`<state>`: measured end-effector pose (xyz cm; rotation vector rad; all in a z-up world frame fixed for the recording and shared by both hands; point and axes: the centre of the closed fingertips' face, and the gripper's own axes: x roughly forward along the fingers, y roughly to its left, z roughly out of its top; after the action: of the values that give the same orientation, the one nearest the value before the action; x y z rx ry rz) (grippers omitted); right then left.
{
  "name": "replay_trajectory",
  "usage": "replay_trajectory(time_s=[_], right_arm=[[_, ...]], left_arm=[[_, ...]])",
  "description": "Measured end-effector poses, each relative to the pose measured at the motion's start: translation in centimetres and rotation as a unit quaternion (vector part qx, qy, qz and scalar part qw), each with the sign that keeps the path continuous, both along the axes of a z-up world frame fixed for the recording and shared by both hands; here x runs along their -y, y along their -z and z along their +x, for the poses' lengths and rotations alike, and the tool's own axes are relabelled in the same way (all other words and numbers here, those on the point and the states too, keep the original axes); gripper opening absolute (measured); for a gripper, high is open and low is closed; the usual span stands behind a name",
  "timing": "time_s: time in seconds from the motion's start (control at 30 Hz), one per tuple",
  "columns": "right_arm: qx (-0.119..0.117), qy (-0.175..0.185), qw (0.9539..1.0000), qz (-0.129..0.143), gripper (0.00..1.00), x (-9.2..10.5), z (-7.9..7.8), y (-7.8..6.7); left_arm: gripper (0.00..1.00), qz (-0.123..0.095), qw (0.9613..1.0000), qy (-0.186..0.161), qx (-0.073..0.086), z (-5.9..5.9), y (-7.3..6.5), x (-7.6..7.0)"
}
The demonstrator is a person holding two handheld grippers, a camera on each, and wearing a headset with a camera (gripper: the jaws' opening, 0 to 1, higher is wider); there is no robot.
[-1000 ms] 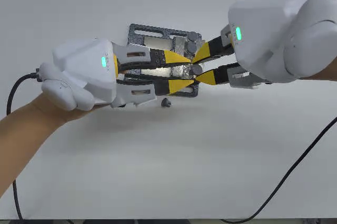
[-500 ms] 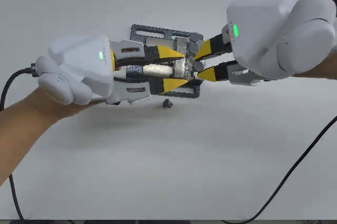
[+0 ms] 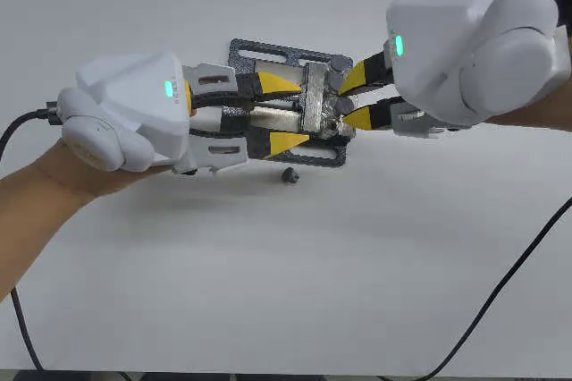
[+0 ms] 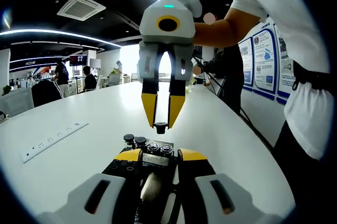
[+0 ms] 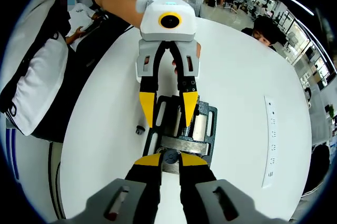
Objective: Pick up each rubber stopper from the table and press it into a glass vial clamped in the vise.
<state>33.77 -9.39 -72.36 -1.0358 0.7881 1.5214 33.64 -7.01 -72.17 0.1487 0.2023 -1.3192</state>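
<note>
A dark rubber stopper (image 4: 160, 127) is pinched between the yellow tips of my right gripper (image 4: 161, 121), which hangs just above the glass vials (image 4: 159, 148) clamped in the vise (image 3: 315, 105). In the right gripper view the stopper (image 5: 169, 156) sits between that gripper's (image 5: 169, 160) own tips. My left gripper (image 3: 281, 114) is open, its jaws astride the vise body from the left, and it faces the right gripper (image 3: 349, 100). Two vials at the row's left end (image 4: 134, 140) carry dark stoppers. One loose stopper (image 3: 288, 174) lies on the table in front of the vise.
The vise stands on a dark base plate (image 3: 255, 50) on a white table (image 3: 295, 274). Black cables (image 3: 500, 287) trail over the table at the right and left. A power strip (image 5: 271, 140) is set into the tabletop. People stand beyond the table.
My left gripper has drawn back to the left along the vise, away from the right gripper's tips. The right gripper has stayed over the vise jaws with the stopper.
</note>
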Motion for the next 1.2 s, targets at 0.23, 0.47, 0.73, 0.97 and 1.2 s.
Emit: replay_trajectory(time_s=[0.23, 0.47, 0.73, 0.97, 1.2], right_arm=[[-0.002, 0.008, 1.0, -0.003, 0.12, 0.1, 0.3, 0.6], [0.0, 0.013, 0.9999, -0.007, 0.12, -0.1, 0.5, 0.9], [0.003, 0.018, 0.9997, -0.019, 0.12, -0.1, 0.8, 1.6], [0.002, 0.017, 0.9995, -0.026, 0.12, -0.1, 0.8, 2.0], [0.007, 0.006, 0.9994, -0.033, 0.12, -0.2, 0.8, 2.3]], left_arm=[[0.25, 0.002, 1.0, 0.0, -0.004, 0.0, 0.2, -0.6], [0.26, 0.003, 1.0, 0.002, -0.005, 0.0, 0.3, -1.1], [0.25, 0.002, 1.0, -0.002, -0.006, 0.1, 0.3, -1.5], [0.25, 0.002, 1.0, -0.004, -0.006, 0.1, 0.4, -1.8], [0.25, -0.001, 1.0, -0.007, -0.006, 0.1, 0.4, -2.1]])
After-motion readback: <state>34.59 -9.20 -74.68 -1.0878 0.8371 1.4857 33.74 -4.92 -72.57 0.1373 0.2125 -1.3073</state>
